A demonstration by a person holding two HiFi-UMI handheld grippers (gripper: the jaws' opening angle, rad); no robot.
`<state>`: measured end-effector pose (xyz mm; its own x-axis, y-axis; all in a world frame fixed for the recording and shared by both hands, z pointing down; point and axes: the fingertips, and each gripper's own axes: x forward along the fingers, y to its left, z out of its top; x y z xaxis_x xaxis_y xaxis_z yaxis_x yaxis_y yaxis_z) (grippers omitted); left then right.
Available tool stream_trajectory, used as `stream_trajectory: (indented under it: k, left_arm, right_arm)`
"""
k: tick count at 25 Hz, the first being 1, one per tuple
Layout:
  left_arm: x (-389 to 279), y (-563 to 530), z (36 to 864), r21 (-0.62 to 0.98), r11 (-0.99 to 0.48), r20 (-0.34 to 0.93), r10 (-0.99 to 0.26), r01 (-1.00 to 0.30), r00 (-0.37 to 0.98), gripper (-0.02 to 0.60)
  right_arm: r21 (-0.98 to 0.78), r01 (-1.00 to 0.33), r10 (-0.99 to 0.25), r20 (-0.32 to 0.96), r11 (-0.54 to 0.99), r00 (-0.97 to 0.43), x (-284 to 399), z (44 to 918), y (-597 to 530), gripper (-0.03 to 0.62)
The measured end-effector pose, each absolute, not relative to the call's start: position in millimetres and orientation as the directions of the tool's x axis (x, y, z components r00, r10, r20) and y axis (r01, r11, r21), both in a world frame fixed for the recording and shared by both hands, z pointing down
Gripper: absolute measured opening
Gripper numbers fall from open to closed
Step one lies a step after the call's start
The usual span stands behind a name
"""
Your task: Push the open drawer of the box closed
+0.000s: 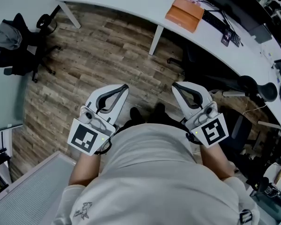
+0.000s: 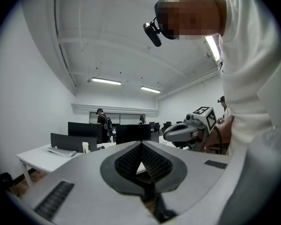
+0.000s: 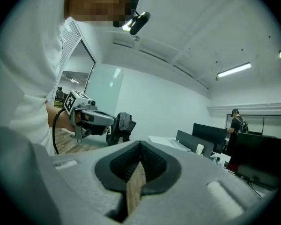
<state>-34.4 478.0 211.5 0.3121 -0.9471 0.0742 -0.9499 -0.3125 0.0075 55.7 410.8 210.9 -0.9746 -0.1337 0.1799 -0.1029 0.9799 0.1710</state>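
An orange-brown box (image 1: 185, 13) lies on the white curved desk (image 1: 131, 3) far ahead; no open drawer shows on it from here. Both grippers are held close to the person's body, above the wood floor and well short of the desk. My left gripper (image 1: 125, 86) is shut, its tips meeting with nothing between them, and the left gripper view shows the same closed tips (image 2: 141, 144). My right gripper (image 1: 174, 85) is also shut and empty, its jaws pressed together in the right gripper view (image 3: 140, 143). Each gripper view shows the other gripper off to the side.
A black office chair (image 1: 18, 41) draped with dark clothing stands at the left. A keyboard (image 1: 220, 22) and monitors sit on the desk at the right. A pale grille panel (image 1: 28, 191) lies at lower left. People stand by distant desks (image 2: 100, 118).
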Motion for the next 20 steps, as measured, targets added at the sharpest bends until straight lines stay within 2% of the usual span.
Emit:
stream_trajectory:
  k: [8, 20]
  left_arm:
    - [-44.0, 456.4, 213.1, 0.000, -0.333, 0.073, -0.941, -0.943, 0.332, -0.002]
    - [-65.7, 408.7, 222.7, 0.008, -0.317, 0.092, -0.944, -0.948, 0.317, -0.002]
  right_arm:
    - [0.119, -0.152, -0.169, 0.150, 0.981, -0.974, 50.4, 213.0, 386.0, 0.003]
    - [0.110, -0.146, -0.159, 0.117, 0.983, -0.980, 31.8, 219.9, 329.7, 0.003]
